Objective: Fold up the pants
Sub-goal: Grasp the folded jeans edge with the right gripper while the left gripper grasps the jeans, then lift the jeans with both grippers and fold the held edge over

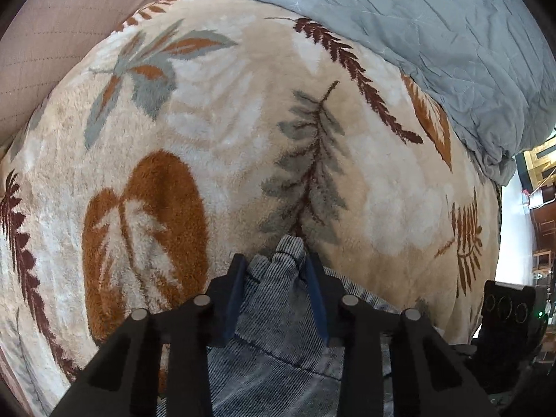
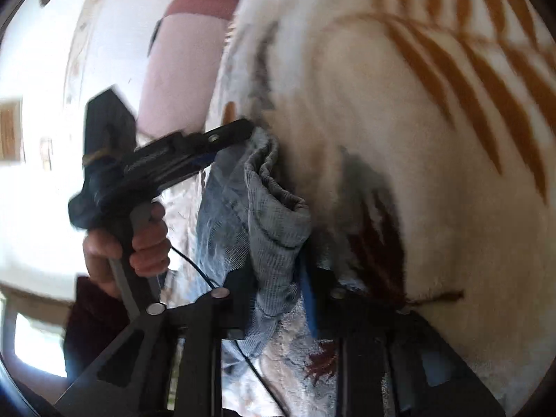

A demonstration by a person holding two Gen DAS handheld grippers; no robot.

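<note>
The pants (image 1: 278, 340) are grey-blue ribbed denim, bunched between my left gripper's fingers (image 1: 239, 288). My left gripper (image 1: 276, 260) is shut on a fold of the pants and holds it over the leaf-patterned blanket (image 1: 226, 146). In the right wrist view the pants (image 2: 264, 215) hang as a bunched strip between both grippers. My right gripper (image 2: 278, 278) is shut on the pants' lower bunch. The left gripper (image 2: 239, 132) shows there too, held by a hand (image 2: 146, 239), pinching the pants' upper end.
A grey quilt (image 1: 434, 41) lies over the bed's far right. A pink quilted cushion (image 1: 59, 34) sits at the far left. The bed's edge and room furniture (image 1: 542, 208) are at the right. The right wrist view is blurred by motion.
</note>
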